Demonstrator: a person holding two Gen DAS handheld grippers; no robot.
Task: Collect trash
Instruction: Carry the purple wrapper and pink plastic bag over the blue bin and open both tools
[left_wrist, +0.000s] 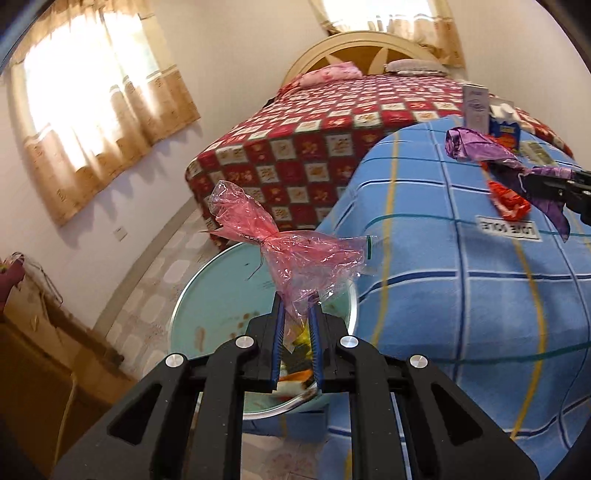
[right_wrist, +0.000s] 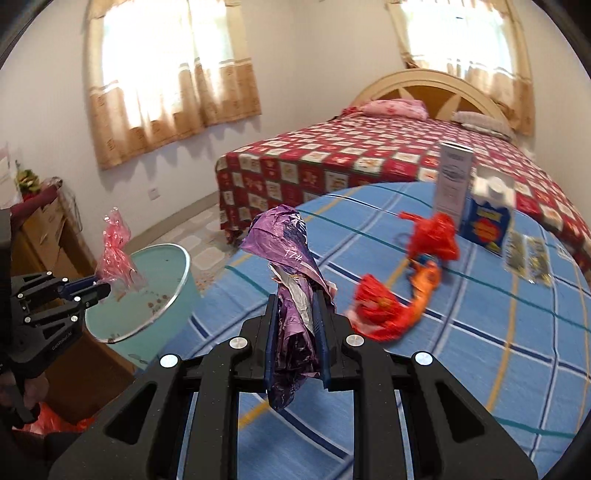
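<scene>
Broadly, a bed (right_wrist: 369, 158) with a red checkered cover fills the far side of the room, and a table under a blue plaid cloth (right_wrist: 461, 350) stands just before it. Beside the table's edge sits a pale green bin (right_wrist: 147, 295), its open mouth ringed in metal. On the cloth stand a white carton (right_wrist: 454, 181) and a blue box (right_wrist: 487, 225), with red wrappers (right_wrist: 380, 310) lying near them, blurred in the right wrist view. The left gripper (left_wrist: 297, 306) is nearly closed, pinching a pink cellophane wrapper (left_wrist: 280, 243) above the bin's mouth; the right gripper (right_wrist: 297, 302) is likewise nearly closed, clamped on a crumpled purple foil wrapper (right_wrist: 288, 258) over the table. Only the left wrist view looks down into the bin, where some colourful scraps lie, partly hidden behind the fingers. Only the right wrist view shows the bin's outer wall, a wooden cabinet (right_wrist: 44, 229) behind it, and something orange-red (right_wrist: 55, 421) low at the left, too cut off to name. A label on the cloth is legible only in the left wrist view.
</scene>
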